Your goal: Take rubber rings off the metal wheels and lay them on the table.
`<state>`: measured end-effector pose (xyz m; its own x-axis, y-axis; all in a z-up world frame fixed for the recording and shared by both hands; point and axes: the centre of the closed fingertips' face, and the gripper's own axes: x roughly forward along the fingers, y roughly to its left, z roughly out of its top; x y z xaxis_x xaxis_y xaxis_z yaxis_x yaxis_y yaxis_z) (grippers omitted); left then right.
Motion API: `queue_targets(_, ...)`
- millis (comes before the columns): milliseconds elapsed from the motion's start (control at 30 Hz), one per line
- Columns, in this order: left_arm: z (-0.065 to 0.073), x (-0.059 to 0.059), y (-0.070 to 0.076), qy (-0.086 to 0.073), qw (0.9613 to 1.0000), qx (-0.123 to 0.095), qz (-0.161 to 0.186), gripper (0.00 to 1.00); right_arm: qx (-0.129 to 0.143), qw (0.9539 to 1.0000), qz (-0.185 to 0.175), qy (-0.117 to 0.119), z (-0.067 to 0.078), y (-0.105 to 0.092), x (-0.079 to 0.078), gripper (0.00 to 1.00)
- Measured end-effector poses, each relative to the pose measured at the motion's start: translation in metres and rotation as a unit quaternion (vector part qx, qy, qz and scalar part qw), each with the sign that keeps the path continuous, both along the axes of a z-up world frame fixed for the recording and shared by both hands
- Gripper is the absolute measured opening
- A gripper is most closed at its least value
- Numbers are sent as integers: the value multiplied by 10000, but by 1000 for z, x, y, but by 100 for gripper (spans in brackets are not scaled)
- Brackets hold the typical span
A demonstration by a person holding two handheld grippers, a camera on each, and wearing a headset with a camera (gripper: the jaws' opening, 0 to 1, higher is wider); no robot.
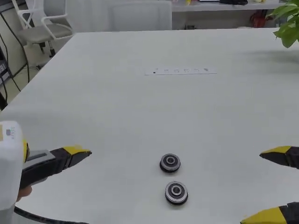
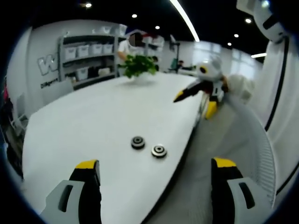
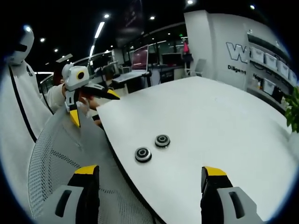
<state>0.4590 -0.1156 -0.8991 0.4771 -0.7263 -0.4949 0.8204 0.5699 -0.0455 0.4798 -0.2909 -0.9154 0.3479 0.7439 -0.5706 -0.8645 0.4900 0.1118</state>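
Observation:
Two metal wheels with black rubber rings lie flat on the white table [image 1: 140,102], close to its near edge. The farther wheel [image 1: 170,163] [image 2: 138,142] [image 3: 162,140] and the nearer wheel [image 1: 176,192] [image 2: 159,150] [image 3: 143,154] sit a small gap apart. My left gripper [image 2: 155,164] [image 1: 70,159] is open to the left of them, well short of the wheels, with nothing between its yellow-tipped fingers. My right gripper [image 3: 150,171] [image 1: 252,186] stands open to their right, also apart and holding nothing. Each gripper shows in the other's view, the right gripper [image 2: 194,91] and the left gripper [image 3: 93,91].
A flush socket strip [image 1: 180,71] sits in the table's middle. A green plant [image 1: 289,23] [image 2: 138,65] stands at the far right corner. White chairs [image 1: 46,23] stand beyond the far left edge, and shelves [image 2: 88,60] line a wall.

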Motion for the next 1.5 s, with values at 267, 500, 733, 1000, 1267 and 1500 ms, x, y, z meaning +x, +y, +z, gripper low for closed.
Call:
queue_targets(267,25,20,-11,-345,9989,54,-322,100,120,9967,600,-524,35,36,21,84)
queue_targets(500,41,41,-24,-696,9960,81,-551,97,110,9928,972,-688,35,65,39,77)
queue_targets(733,50,57,-48,-914,9919,117,-878,96,431,9915,1090,-571,27,89,50,71)
queue_targets(1000,45,59,-85,-983,9847,-4,-1440,92,437,9919,1131,-379,-11,95,49,63)
queue_targets(1267,1,56,-93,-802,9813,-22,-1748,85,-321,9854,1666,-138,-56,80,34,55)
queue_targets(1500,-46,66,-80,-368,9898,13,-1373,68,-610,9807,1824,339,-93,63,26,38)
